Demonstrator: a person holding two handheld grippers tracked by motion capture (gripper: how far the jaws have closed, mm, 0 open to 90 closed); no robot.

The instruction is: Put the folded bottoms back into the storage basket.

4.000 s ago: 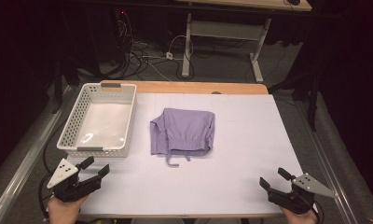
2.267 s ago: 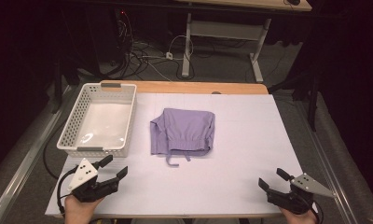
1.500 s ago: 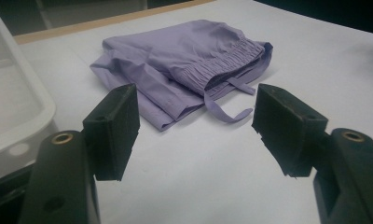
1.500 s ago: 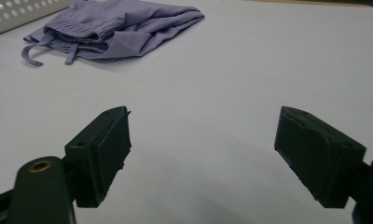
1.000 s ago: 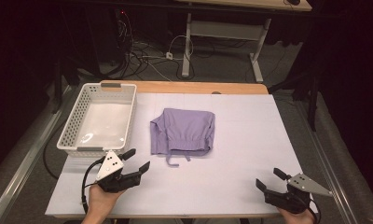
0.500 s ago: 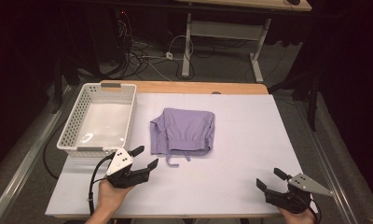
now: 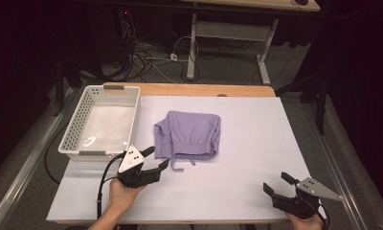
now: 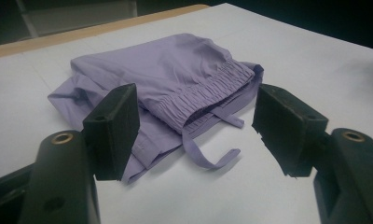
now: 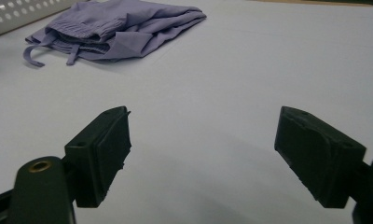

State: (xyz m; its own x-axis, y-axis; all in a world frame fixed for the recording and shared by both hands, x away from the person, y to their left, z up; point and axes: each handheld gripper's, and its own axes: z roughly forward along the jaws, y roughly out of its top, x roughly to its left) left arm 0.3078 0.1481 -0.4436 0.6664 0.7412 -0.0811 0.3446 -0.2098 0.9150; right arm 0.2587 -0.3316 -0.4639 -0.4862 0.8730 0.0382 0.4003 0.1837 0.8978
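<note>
While the folded lilac shorts (image 7: 188, 135) lie near the middle of the white table sheet (image 7: 256, 143), the left gripper (image 7: 157, 159) is held just short of their near left corner, its jaws spread apart with nothing between the pads. In the left gripper view the elastic waistband (image 8: 201, 95) and a loose drawstring (image 8: 208, 154) are seen directly ahead of the two black pads (image 8: 114, 128), and no contact with the cloth is made. The drawstring is laid on the sheet in front of the waistband, toward the person's side. A white perforated basket (image 7: 74, 132) is set at the table's left edge, just beside the shorts but apart from them. The right gripper (image 7: 278, 184) is held low at the near right corner of the table, well apart from the shorts, its jaws likewise open and empty. In the right gripper view the shorts are seen far off at upper left, past bare sheet.
</note>
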